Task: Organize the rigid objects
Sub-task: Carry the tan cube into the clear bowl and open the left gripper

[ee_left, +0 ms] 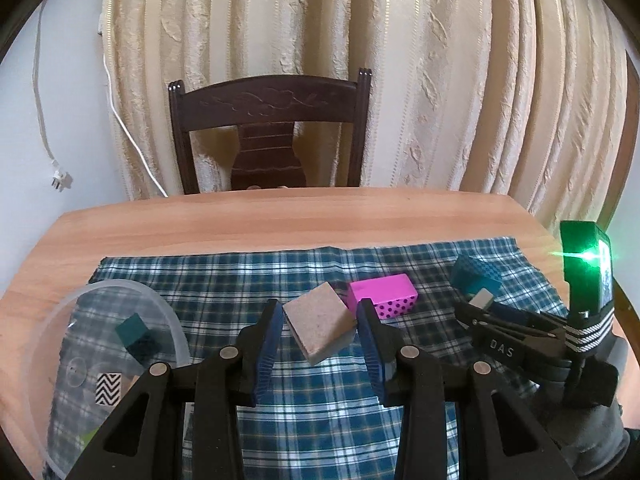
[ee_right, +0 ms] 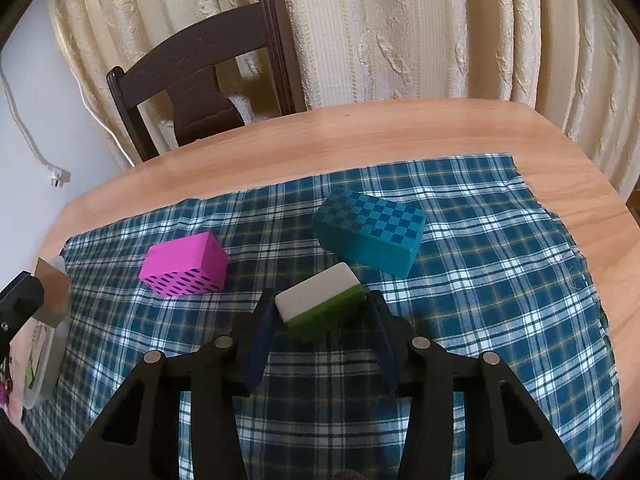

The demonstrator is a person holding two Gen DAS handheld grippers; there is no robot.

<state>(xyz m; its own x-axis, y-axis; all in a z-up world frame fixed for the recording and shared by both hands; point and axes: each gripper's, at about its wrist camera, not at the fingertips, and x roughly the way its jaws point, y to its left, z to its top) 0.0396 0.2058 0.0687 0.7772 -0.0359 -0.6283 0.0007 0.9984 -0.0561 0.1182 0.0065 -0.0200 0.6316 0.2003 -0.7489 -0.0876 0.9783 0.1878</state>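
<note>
My left gripper (ee_left: 320, 330) is shut on a tan block with a grey side (ee_left: 318, 320), held tilted above the plaid cloth (ee_left: 320, 420). In the right wrist view my right gripper (ee_right: 322, 318) is shut on a white-topped green block (ee_right: 320, 300) low over the cloth. A pink block with dark dots (ee_right: 184, 266) lies to its left, and a teal checkered block (ee_right: 370, 234) lies just behind it. A clear plastic bowl (ee_left: 40, 344) at the left holds a dark teal cube (ee_left: 138, 338) and a zigzag-patterned piece (ee_left: 109, 388).
The cloth (ee_right: 500, 280) covers the near half of a wooden table (ee_left: 280, 220). A dark wooden chair (ee_left: 272, 128) stands behind the far edge, in front of a cream curtain. A white cable with a plug (ee_left: 60, 180) hangs on the left wall.
</note>
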